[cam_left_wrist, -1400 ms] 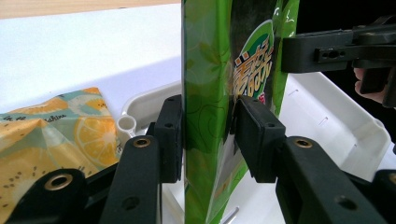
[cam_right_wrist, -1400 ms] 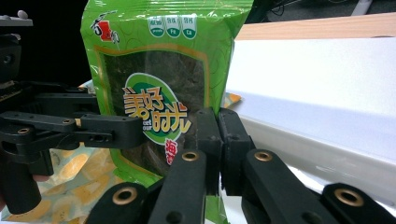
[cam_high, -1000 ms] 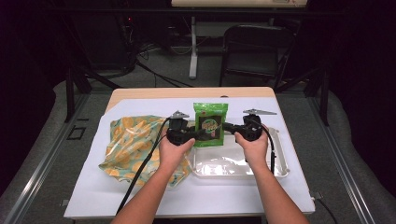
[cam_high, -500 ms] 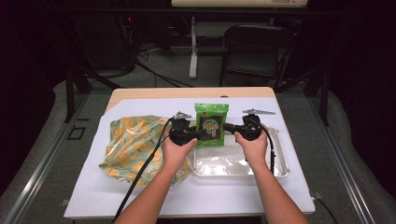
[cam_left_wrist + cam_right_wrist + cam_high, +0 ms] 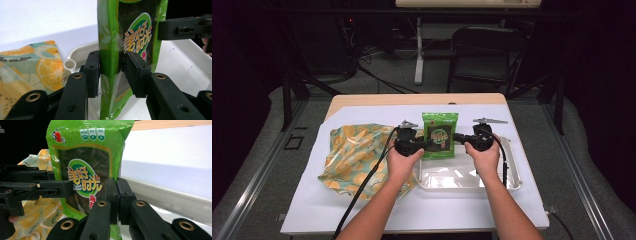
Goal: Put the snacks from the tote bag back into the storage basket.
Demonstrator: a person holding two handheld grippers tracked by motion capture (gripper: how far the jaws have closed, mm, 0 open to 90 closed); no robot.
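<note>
We held the green snack pouch (image 5: 440, 135) upright over the white tray (image 5: 512, 181), our right gripper (image 5: 116, 195) clamped on its right edge, our left gripper's (image 5: 111, 73) jaws, just narrowing, straddling its left edge.

Both forearms reach in from the bottom edge, hands level w/ each other, grippers pointing inward, tip to tip. Left gripper (image 5: 424, 146): jaws partway apart, have just been closing. Right gripper (image 5: 458, 138): jaws pinched tight together. Cables trail back along each arm.
</note>
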